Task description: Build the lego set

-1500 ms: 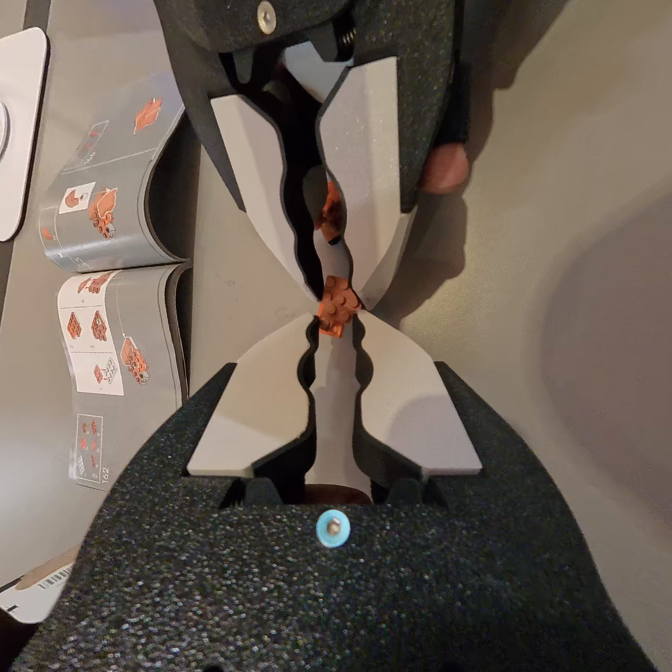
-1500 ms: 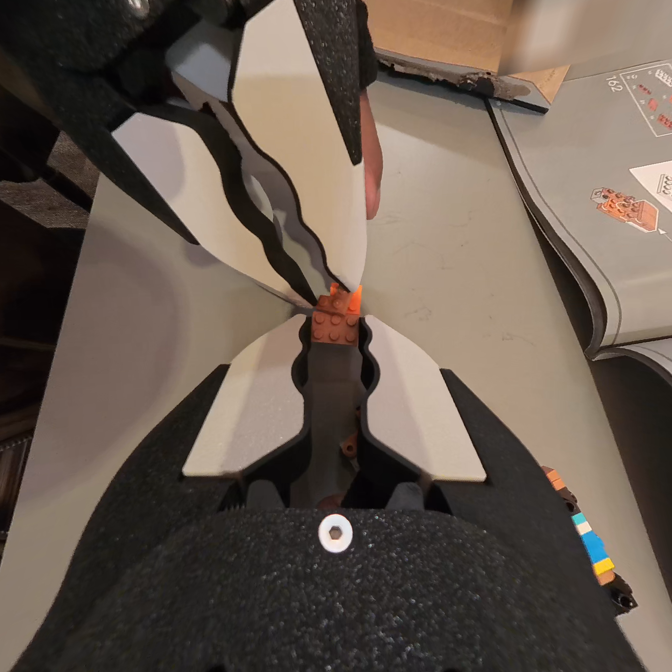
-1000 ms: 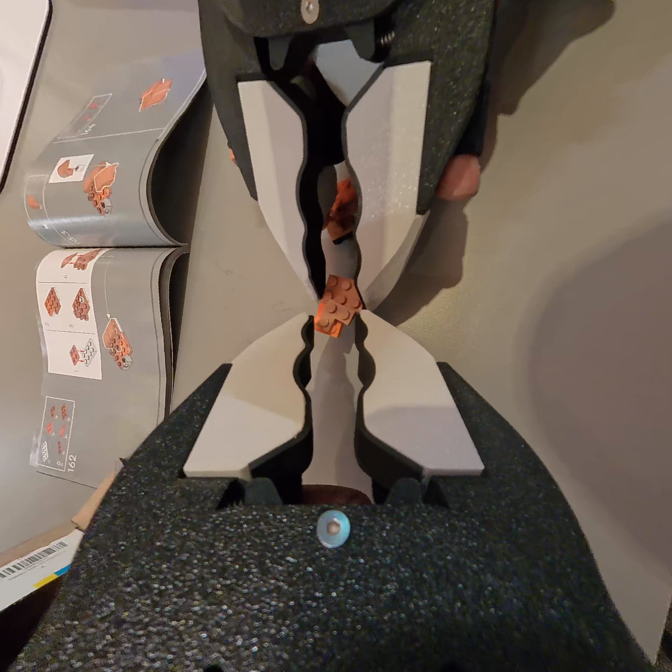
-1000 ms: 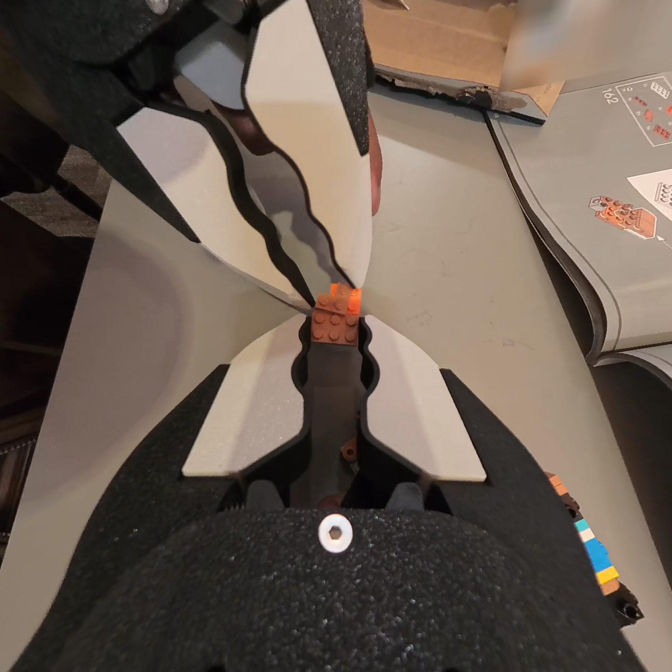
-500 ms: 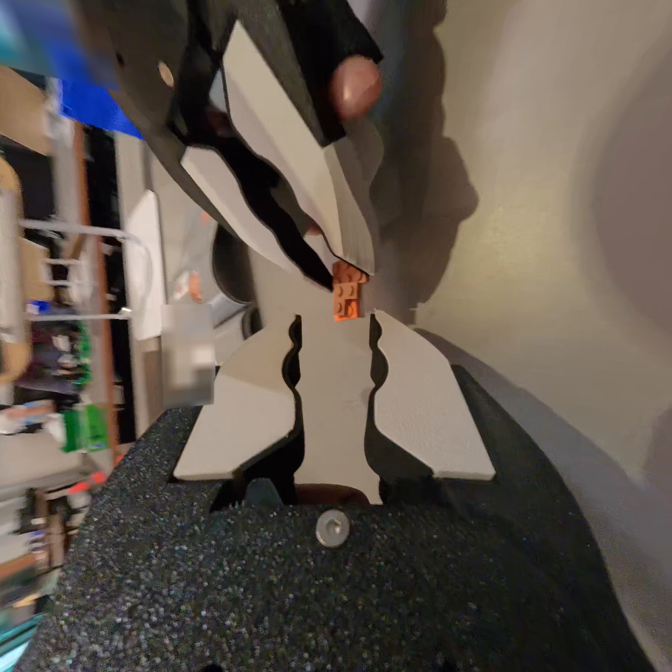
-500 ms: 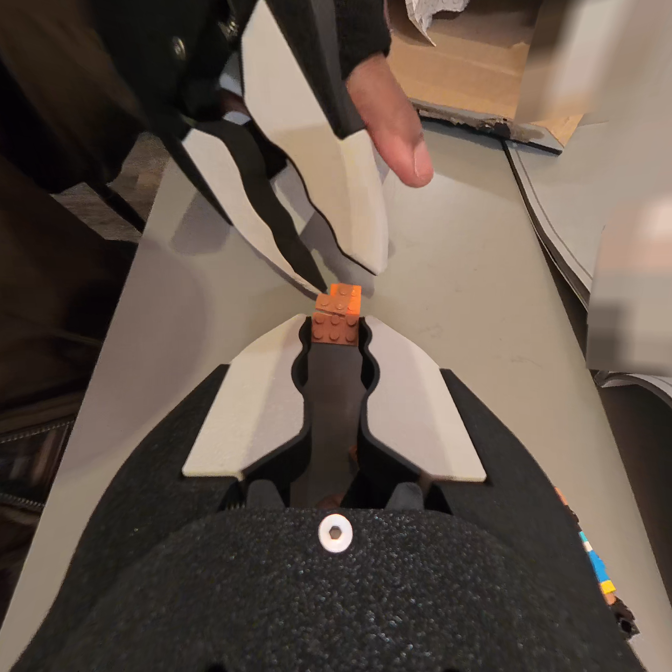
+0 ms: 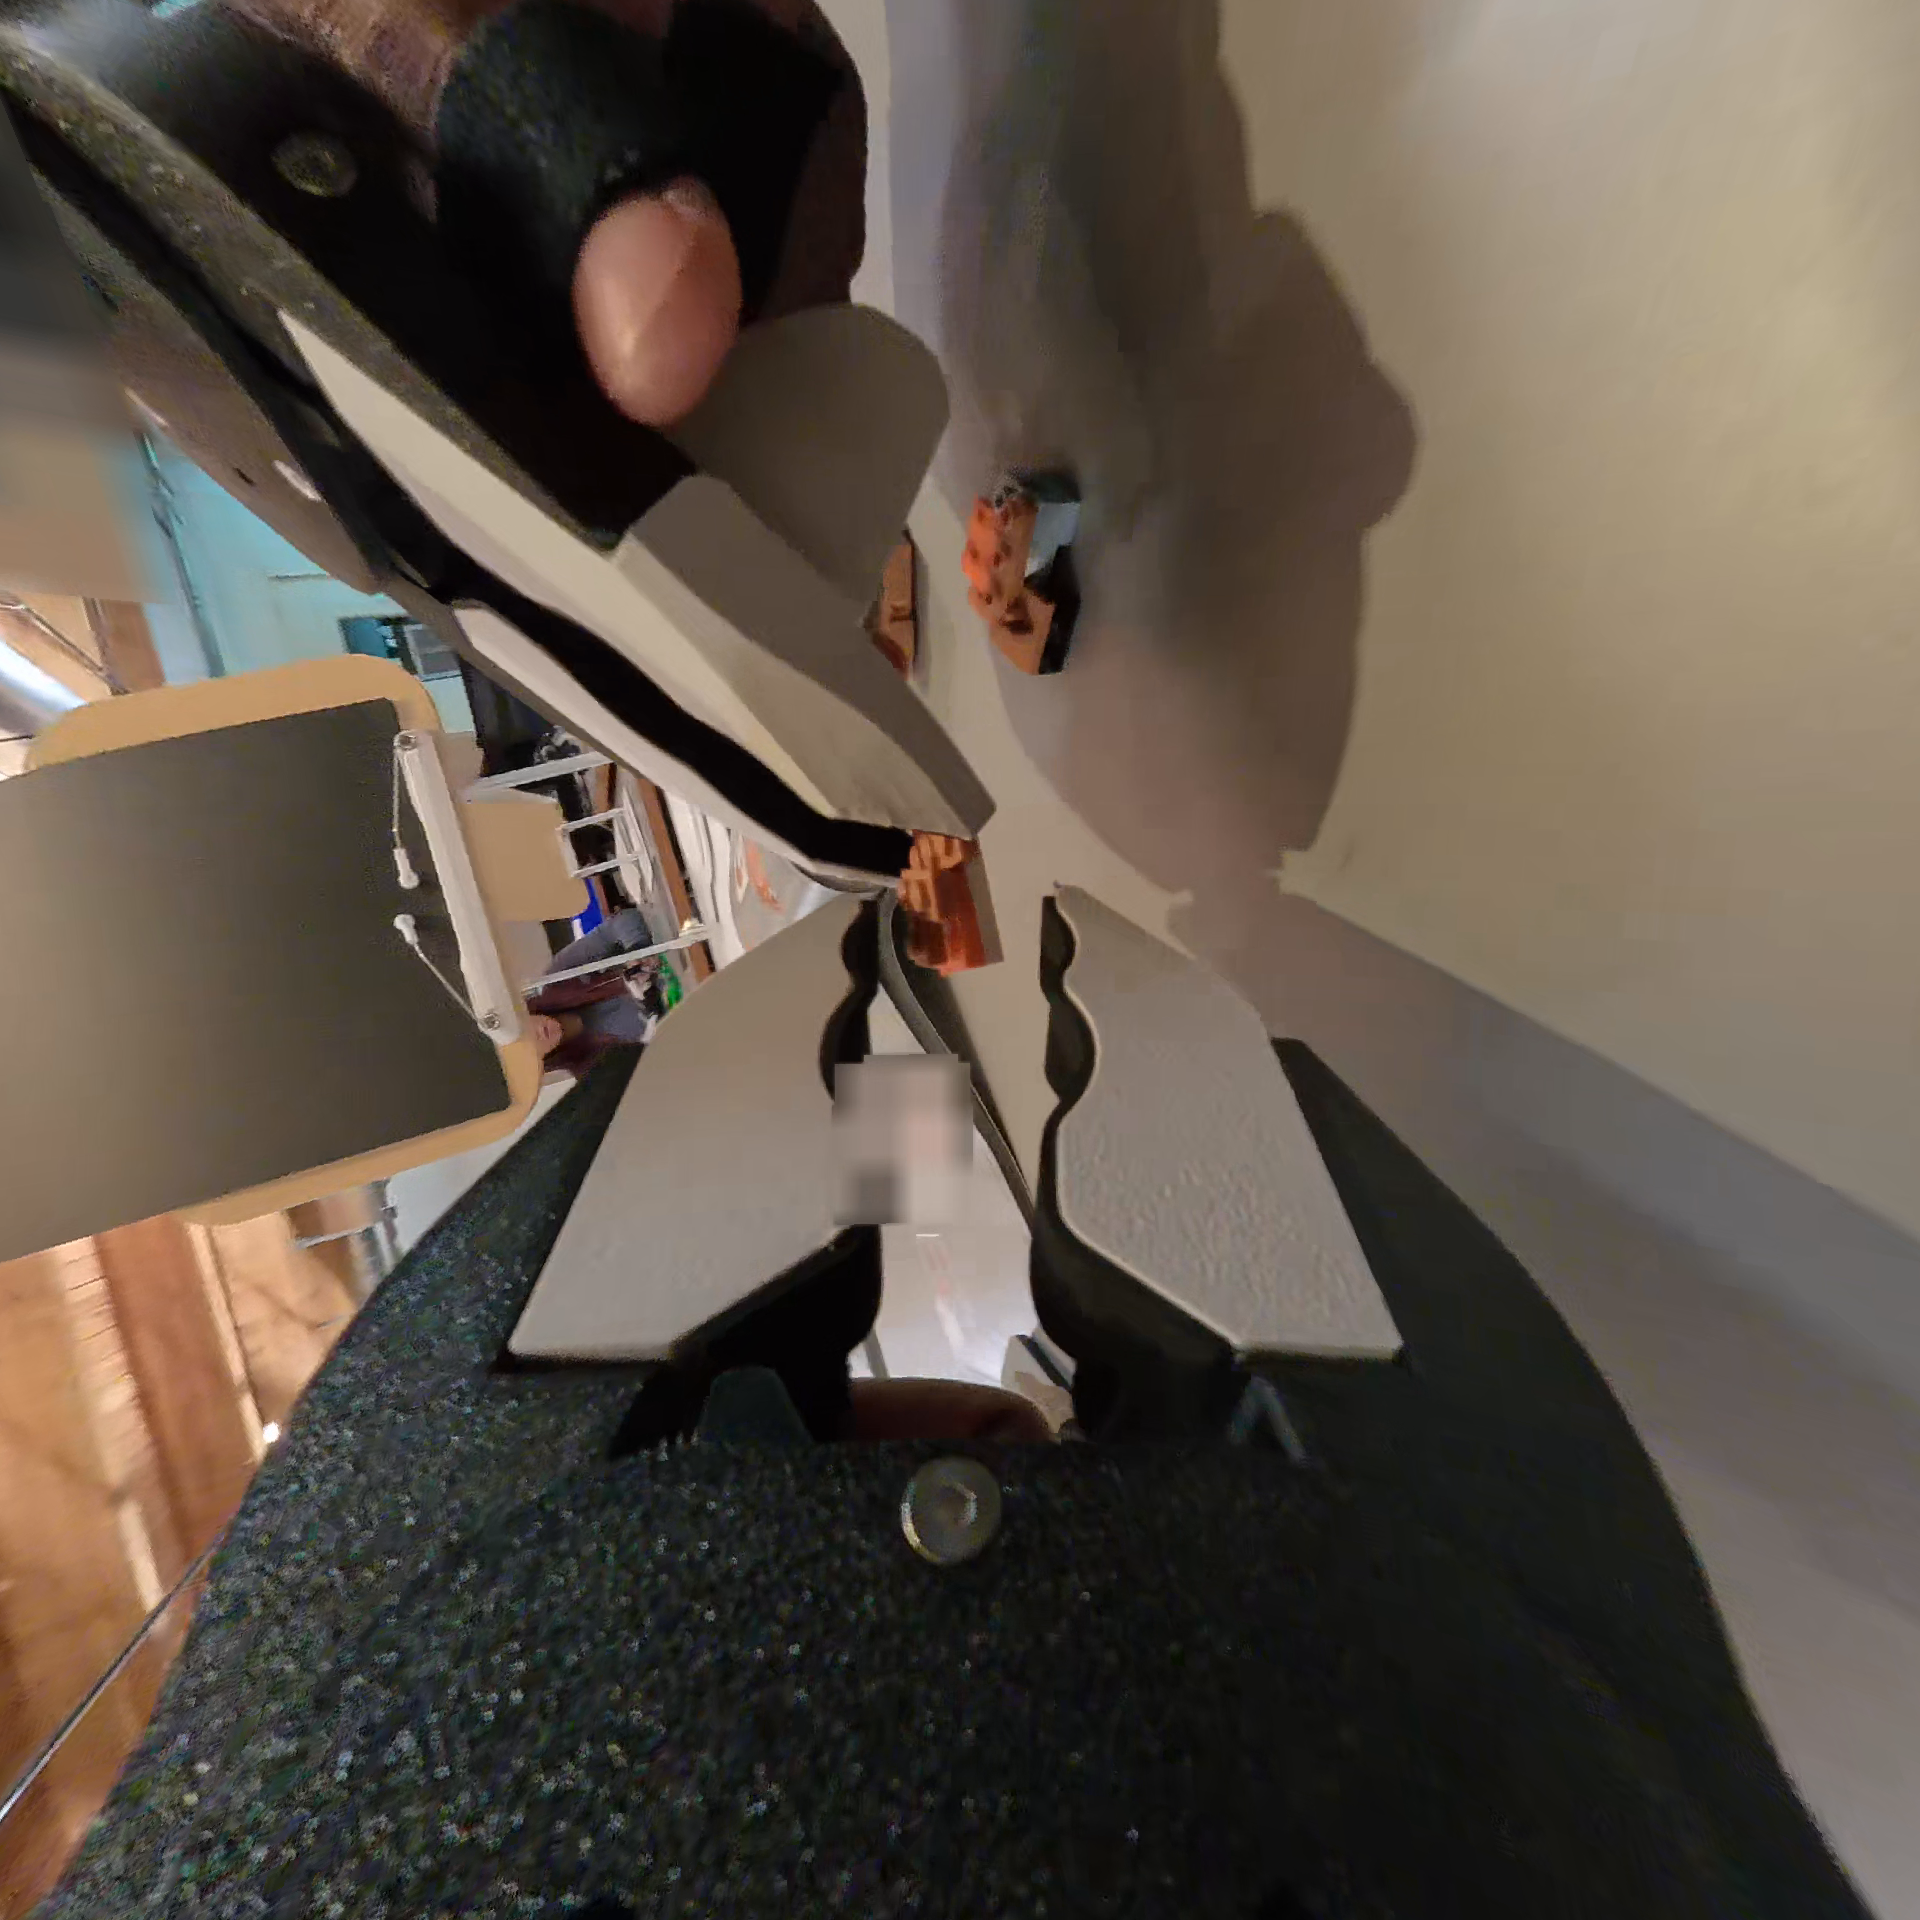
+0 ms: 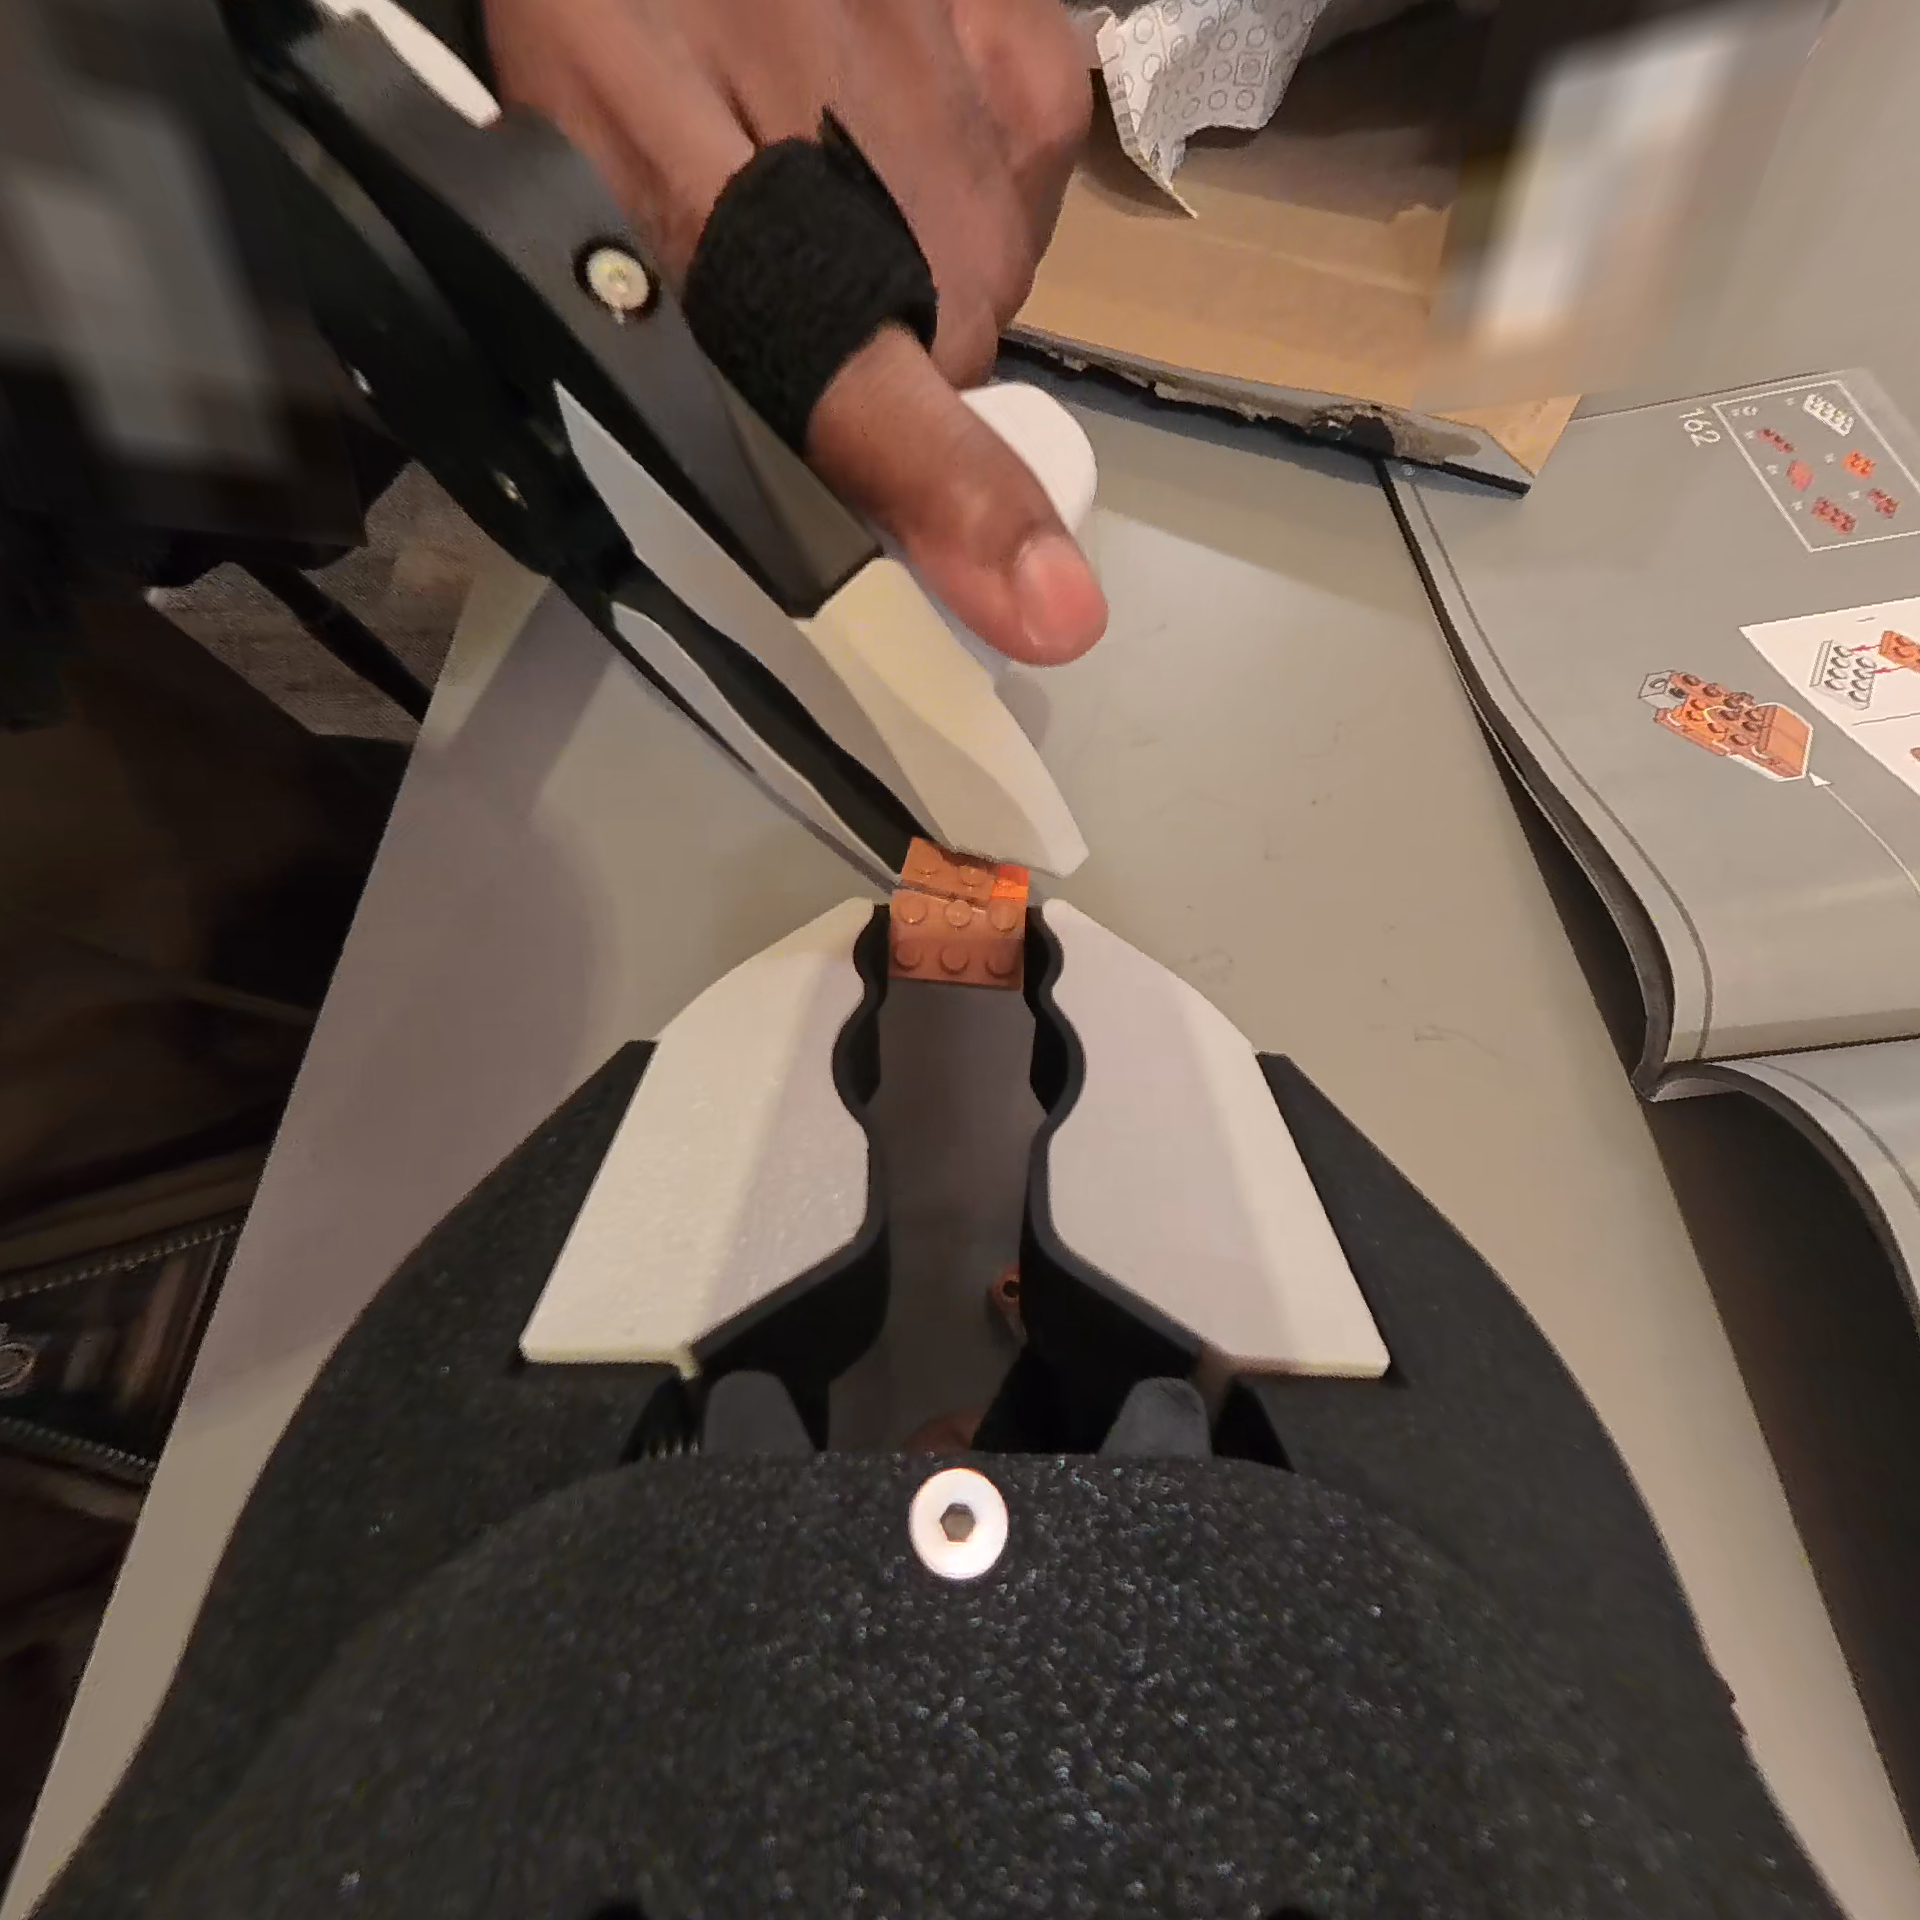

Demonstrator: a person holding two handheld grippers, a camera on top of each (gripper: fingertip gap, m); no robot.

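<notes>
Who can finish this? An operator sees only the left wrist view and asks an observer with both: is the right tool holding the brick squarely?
Observer: Yes, the right tool pinches the brown brick by two sides, studs up.
Operator: Anything beside it?
Observer: An orange piece abuts its far edge, at the left tool's tip.
Operator: Where's the booklet?
Observer: Open on the table, right of the right tool.

White fingers [image 8: 727,1122] in speckled black housings frame a reddish-brown studded brick [image 8: 954,940] joined to a brighter orange piece [image 8: 961,871]. Beneath lies a plain grey bench [image 8: 1247,831], with a grey instruction booklet [image 8: 1714,727] printed in orange and white diagrams beside a brown cardboard box [image 8: 1299,270].
</notes>
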